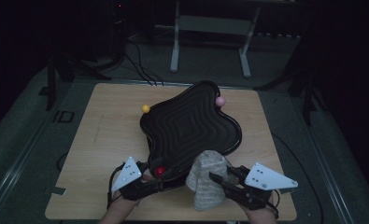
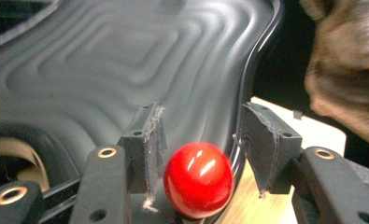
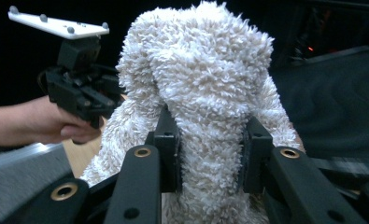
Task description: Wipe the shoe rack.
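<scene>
A black wavy tray (image 1: pixel 191 126) lies on the wooden table (image 1: pixel 107 140). A glossy red ball (image 1: pixel 159 171) rests at the tray's near edge. My left gripper (image 1: pixel 157 176) stands open around it; in the left gripper view the red ball (image 2: pixel 198 179) sits between the pads, close to the left pad, with a gap on its right side. My right gripper (image 1: pixel 216 178) is shut on a fluffy off-white cloth (image 1: pixel 204 182), held up off the table beside the tray's near right lobe. In the right gripper view the cloth (image 3: pixel 205 70) bulges above the pinching pads.
A yellow ball (image 1: pixel 145 108) sits at the tray's far left edge and a pink ball (image 1: pixel 220 101) at its far right edge. The table's left half is bare wood. Beyond the table a dark floor holds cables and a metal stand (image 1: pixel 210 42).
</scene>
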